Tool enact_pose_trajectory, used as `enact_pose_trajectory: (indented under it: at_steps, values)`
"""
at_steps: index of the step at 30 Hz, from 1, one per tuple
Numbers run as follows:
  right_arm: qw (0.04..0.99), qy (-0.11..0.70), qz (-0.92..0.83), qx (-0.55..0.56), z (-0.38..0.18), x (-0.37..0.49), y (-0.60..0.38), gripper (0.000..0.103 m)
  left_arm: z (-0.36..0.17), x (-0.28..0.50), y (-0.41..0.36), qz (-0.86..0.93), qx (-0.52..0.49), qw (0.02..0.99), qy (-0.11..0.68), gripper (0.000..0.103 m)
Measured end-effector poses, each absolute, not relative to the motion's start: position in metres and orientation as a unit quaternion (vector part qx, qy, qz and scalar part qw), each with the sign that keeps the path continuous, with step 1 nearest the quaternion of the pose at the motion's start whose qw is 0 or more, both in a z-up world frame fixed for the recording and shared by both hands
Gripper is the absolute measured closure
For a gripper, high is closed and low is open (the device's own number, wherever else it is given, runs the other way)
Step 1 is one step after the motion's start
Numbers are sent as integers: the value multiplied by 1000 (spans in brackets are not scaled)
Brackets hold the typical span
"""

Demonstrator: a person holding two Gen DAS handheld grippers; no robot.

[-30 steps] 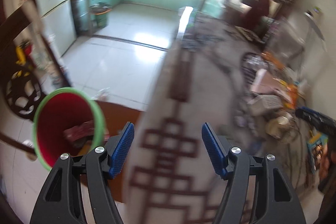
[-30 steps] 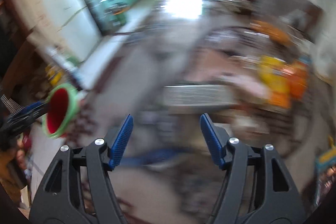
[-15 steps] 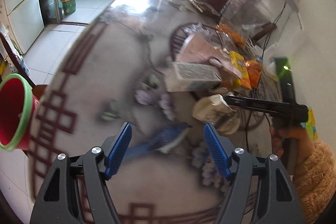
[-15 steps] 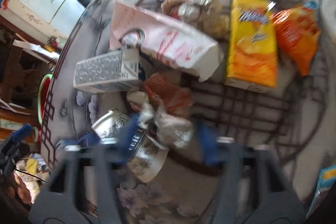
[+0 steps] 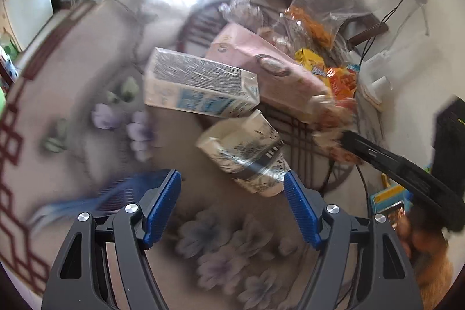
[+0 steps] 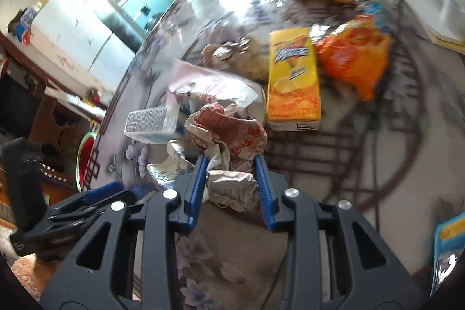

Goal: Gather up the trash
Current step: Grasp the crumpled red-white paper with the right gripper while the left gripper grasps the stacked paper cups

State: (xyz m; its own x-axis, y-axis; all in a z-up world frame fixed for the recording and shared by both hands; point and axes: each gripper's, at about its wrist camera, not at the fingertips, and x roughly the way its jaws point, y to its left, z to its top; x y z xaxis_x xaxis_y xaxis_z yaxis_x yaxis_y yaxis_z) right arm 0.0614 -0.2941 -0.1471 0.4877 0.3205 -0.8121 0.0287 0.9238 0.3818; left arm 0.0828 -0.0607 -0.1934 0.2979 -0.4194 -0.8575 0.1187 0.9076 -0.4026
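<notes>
The right hand-held gripper is closing its ribbed blue pads on a crumpled wad of paper wrappers, red-printed and creased, which sits between the jaws and touches both pads on the glossy, flower-patterned counter. Just behind it lie a boxy white carton, a flat yellow snack box and a puffy orange foil bag. The left hand-held gripper hangs spread wide with nothing between its pads, pointed at a squashed, film-wrapped paper carton lying on its side.
</notes>
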Motion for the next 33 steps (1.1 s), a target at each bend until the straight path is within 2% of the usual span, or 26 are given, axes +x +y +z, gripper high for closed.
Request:
enact_pose_trajectory:
  at_steps: [10, 11, 14, 17, 20, 33]
  values:
    - [849, 489, 81, 185, -141, 44, -321, 70, -238, 99, -90, -146, -173, 762, 607, 34]
    - [848, 488, 84, 187, -141, 44, -320, 70, -237, 99, -92, -149, -175, 764, 604, 37]
    - [848, 484, 95, 193, -136, 42, -324, 69, -233, 100, -97, -155, -163, 770, 597, 66]
    - [850, 479, 108, 192, -129, 43, -319, 69, -233, 100, -95, -168, -164, 767, 597, 68]
    - [849, 477, 125, 188, -124, 43, -310, 69, -227, 99, -90, -174, -161, 771, 591, 76]
    - [855, 462, 156, 175, -106, 48, -266, 69, -159, 83, -42, -173, -124, 831, 513, 78]
